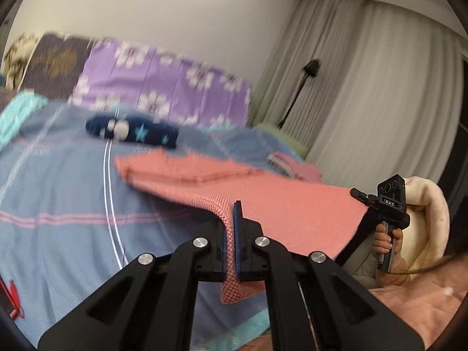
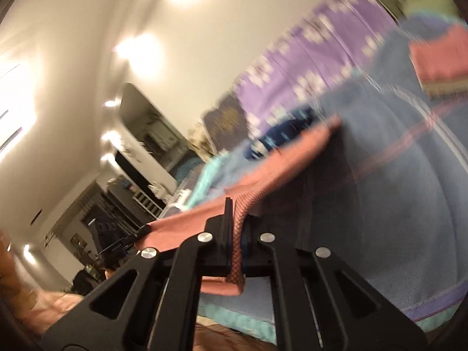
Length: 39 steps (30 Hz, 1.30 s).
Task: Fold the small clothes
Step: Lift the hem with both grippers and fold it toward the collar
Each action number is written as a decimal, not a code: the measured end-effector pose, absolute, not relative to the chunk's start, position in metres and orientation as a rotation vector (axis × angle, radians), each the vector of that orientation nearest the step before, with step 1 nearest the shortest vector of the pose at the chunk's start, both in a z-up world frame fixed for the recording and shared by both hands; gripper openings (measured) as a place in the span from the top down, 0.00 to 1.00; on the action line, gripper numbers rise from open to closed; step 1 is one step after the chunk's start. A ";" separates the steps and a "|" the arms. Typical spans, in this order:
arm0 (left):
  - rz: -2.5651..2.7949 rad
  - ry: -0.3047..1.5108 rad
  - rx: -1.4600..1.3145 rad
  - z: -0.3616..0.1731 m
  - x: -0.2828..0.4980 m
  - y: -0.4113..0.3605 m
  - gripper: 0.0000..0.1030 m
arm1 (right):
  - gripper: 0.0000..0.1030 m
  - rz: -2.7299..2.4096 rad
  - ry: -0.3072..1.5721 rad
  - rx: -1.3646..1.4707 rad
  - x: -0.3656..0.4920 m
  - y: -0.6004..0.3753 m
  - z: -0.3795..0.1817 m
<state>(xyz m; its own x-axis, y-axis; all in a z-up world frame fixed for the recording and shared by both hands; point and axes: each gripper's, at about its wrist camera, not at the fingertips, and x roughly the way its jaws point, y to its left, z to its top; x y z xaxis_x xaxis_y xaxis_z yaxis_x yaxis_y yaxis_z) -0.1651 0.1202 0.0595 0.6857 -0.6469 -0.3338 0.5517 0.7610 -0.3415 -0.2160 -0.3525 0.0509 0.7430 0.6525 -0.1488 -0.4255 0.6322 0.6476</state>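
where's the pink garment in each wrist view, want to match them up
Left wrist: pink garment spreads across the centre and right, its near edge pinched in the left claw.
Right wrist: pink garment runs diagonally from centre down to the right claw.
Shared landmark: purple flowered pillow.

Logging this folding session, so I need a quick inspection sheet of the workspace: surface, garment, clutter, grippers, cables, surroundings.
Surface: blue striped bedspread.
Job's things: pink garment, near edge lifted off the bed, far part partly folded.
Clutter: navy star-print cloth; purple floral pillow; teal cloth.
Grippers: left gripper and right gripper each shut on the garment's edge.
Cables: nothing seen.
Surroundings: grey curtains, black floor lamp, shelves in the blurred right view.
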 end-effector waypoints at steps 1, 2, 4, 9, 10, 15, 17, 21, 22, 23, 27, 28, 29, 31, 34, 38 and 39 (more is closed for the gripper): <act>-0.679 0.432 -0.212 0.066 -0.174 0.120 0.97 | 0.96 0.624 0.373 0.596 -0.225 -0.354 0.059; -0.673 0.420 -0.202 0.070 -0.179 0.120 0.97 | 0.96 0.570 0.368 0.532 -0.232 -0.351 0.066; -0.649 0.446 -0.176 0.066 -0.176 0.115 0.96 | 0.96 0.500 0.413 0.479 -0.226 -0.348 0.062; -0.595 0.558 -0.199 0.038 -0.120 0.106 0.96 | 0.96 0.446 0.513 0.539 -0.165 -0.338 0.030; -0.577 0.572 -0.205 0.033 -0.105 0.105 0.96 | 0.96 0.424 0.517 0.538 -0.153 -0.336 0.028; -0.477 0.600 -0.198 0.029 -0.040 0.100 0.96 | 0.96 0.334 0.502 0.516 -0.093 -0.330 0.032; -0.453 0.605 -0.178 0.031 -0.023 0.096 0.96 | 0.96 0.311 0.491 0.492 -0.070 -0.325 0.034; -0.428 0.609 -0.146 0.037 0.008 0.088 0.96 | 0.96 0.261 0.517 0.448 -0.025 -0.317 0.033; -0.418 0.614 -0.143 0.038 0.019 0.087 0.96 | 0.96 0.249 0.529 0.438 -0.011 -0.315 0.031; -0.410 0.617 -0.141 0.039 0.028 0.087 0.96 | 0.96 0.244 0.535 0.435 -0.001 -0.316 0.030; -0.385 0.626 -0.139 0.037 0.062 0.086 0.96 | 0.96 0.231 0.554 0.433 0.036 -0.318 0.023; -0.374 0.633 -0.140 0.034 0.075 0.088 0.96 | 0.96 0.226 0.560 0.433 0.045 -0.318 0.021; -0.367 0.641 -0.144 0.031 0.085 0.088 0.96 | 0.96 0.222 0.573 0.435 0.057 -0.320 0.016; -0.351 0.668 -0.152 0.020 0.106 0.088 0.95 | 0.96 0.212 0.603 0.444 0.078 -0.322 0.005; -0.325 0.731 -0.156 -0.010 0.141 0.086 0.95 | 0.95 0.192 0.682 0.458 0.111 -0.321 -0.023; -0.280 0.849 -0.157 -0.058 0.175 0.086 0.95 | 0.95 0.172 0.784 0.469 0.140 -0.321 -0.063; -0.273 0.865 -0.163 -0.066 0.180 0.087 0.95 | 0.95 0.170 0.794 0.476 0.142 -0.323 -0.068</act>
<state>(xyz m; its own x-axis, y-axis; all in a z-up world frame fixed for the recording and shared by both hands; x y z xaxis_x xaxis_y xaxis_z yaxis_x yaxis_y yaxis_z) 0.1798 0.0865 -0.0661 0.6165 -0.3019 -0.7271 0.1704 0.9528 -0.2512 0.1417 -0.3231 -0.0685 0.6938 0.3209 -0.6447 0.0298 0.8817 0.4709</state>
